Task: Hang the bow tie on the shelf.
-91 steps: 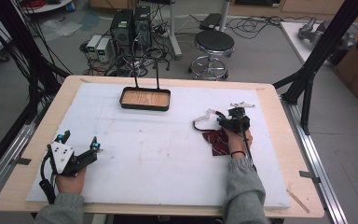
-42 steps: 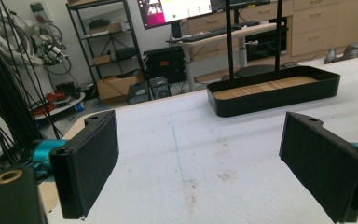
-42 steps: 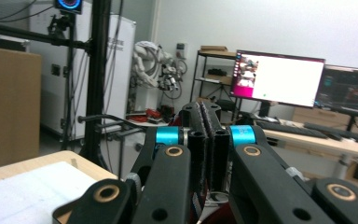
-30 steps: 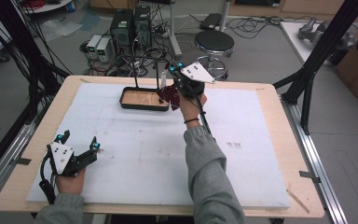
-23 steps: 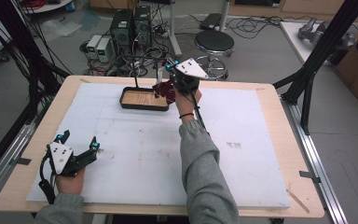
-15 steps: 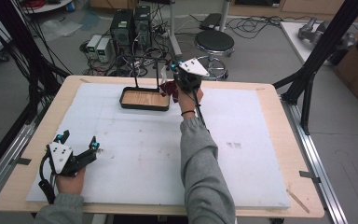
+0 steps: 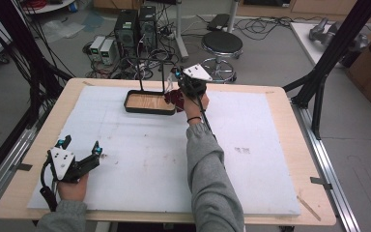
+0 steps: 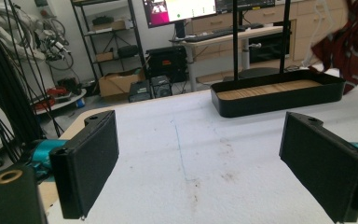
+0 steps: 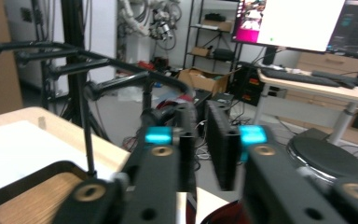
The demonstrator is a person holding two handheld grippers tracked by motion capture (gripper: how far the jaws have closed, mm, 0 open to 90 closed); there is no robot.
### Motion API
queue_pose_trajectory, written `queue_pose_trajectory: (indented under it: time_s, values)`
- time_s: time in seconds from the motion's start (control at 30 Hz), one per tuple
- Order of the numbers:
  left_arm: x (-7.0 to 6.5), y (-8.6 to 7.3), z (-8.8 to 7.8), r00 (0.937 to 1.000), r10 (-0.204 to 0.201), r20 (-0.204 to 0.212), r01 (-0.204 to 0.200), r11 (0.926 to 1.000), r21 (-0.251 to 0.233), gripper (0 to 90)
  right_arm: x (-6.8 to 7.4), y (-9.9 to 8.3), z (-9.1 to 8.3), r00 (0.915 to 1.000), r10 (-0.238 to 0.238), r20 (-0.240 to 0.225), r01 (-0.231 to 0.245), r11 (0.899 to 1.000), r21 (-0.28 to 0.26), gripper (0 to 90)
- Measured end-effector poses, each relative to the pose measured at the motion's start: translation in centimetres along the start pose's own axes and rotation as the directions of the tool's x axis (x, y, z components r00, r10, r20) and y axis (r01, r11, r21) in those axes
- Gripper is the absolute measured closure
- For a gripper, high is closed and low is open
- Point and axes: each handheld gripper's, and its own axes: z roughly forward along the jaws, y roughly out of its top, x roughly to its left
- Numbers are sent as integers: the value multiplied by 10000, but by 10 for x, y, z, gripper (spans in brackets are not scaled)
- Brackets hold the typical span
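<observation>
On the worktop point(image 7: 251, 159), covered by a white sheet with a few faint smudges, a shallow black tray point(image 7: 149, 102) with a pale wooden floor sits near the far edge. Thin black rods rise from it and join into a rack point(image 7: 150, 72) above it.

The right gripper point(image 7: 181, 88) is held out at arm's length at the tray's right end, raised to about the level of the rack's top. Its fingers point(image 9: 223, 140) stand close together with only a narrow slot between them. In the right gripper view they appear to pinch something thin and pale, but the grip itself is too blurred to be sure of. A dark red cloth point(image 7: 176, 99) hangs below the gripper, just beside the right end of the tray; it is crumpled and folded, with lighter markings in it. In the left gripper view the cloth point(image 8: 349, 46) dangles with something thin and white beside it, above and just beyond the tray's point(image 8: 279, 95) far end. The rack's point(image 9: 88, 70) horizontal bars run just to the left of the fingers in the right gripper view.

The left gripper point(image 7: 79, 150) rests low near the front left corner of the worktop, well apart from the tray. Its fingers point(image 8: 88, 158) are spread wide, with bare sheet between them.
</observation>
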Motion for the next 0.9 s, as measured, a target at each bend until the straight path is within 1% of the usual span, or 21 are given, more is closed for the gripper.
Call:
queue_pose_trajectory:
  time_s: [0.03,0.07,0.13,0.2,0.27,0.3,0.33,0.37,0.4,0.43,0.47,0.5,0.53,0.57,0.63,0.67,0.73,0.77,0.8,0.87,0.9]
  values:
    - [0,0,0,10000,-1,-2,1,10000,-12,121,-1,1,-1,9998,200,5,-200,9998,-27,754]
    - [0,0,0,10000,11,-2,-11,10000,5,121,-2,1,-3,9993,371,103,-371,9993,-4,684]
    - [0,0,0,10000,37,-5,-38,10000,-6,121,-2,2,-3,9989,461,123,-461,9989,31,678]
    - [0,0,-1,10000,31,-29,-32,10000,-45,121,-3,4,-6,9989,453,149,-453,9990,-10,639]
    - [0,0,-1,10000,27,5,-27,10000,-38,121,-3,9,-12,9981,581,183,-576,9980,-267,602]
    - [0,0,-1,10000,35,2,-35,10000,-63,121,-4,16,-19,9976,640,244,-627,9967,-524,535]
    - [0,0,-1,10000,45,-13,-45,9999,-110,121,-4,16,-19,9976,640,244,-627,9967,-524,535]
    - [0,0,-1,10000,55,8,-55,9999,-120,121,-7,24,-27,9968,723,349,-697,9951,-700,497]
    - [-1,0,-1,10000,71,-4,-71,9999,-157,121,-9,28,-32,9958,860,329,-835,9938,-729,491]
    - [0,0,-2,10000,73,-12,-73,9999,-157,121,-9,28,-32,9958,860,329,-835,9938,-729,491]
    - [0,0,-2,10000,80,-30,-81,9999,-141,121,-11,31,-36,9953,894,384,-861,9932,-788,473]
    - [0,0,-2,10000,68,-42,-69,9999,-152,121,-14,39,-47,9932,863,784,-795,9931,-862,395]
    - [0,0,-2,10000,73,-53,-74,9998,-165,121,-14,39,-47,9932,863,784,-795,9931,-862,395]
    - [0,0,-3,10000,63,-45,-64,9998,-211,121,-15,42,-51,9922,877,888,-794,9925,-928,363]
    - [0,1,-3,10000,72,-19,-72,9996,-273,121,-20,50,-64,9863,995,1313,-835,9890,-1220,251]
    - [0,1,-4,10000,85,-6,-85,9995,-302,120,-23,54,-71,9834,1015,1502,-813,9875,-1351,215]
    - [-1,0,-4,9999,101,-29,-102,9995,-306,120,-28,61,-83,9806,923,1730,-667,9866,-1486,167]
    - [-1,0,-3,9999,108,-29,-109,9995,-306,119,-31,66,-90,9798,849,1810,-574,9867,-1519,122]
    - [-1,0,-4,9999,121,-18,-122,9995,-300,119,-34,69,-96,9778,810,1930,-511,9866,-1550,111]
    - [-1,0,-4,9999,162,22,-162,9994,-317,113,-39,73,-107,9761,611,2084,-313,9891,-1437,88]
    - [0,0,-4,9998,185,46,-184,9993,-312,108,-43,75,-118,9604,372,2761,-45,9930,-1183,5]
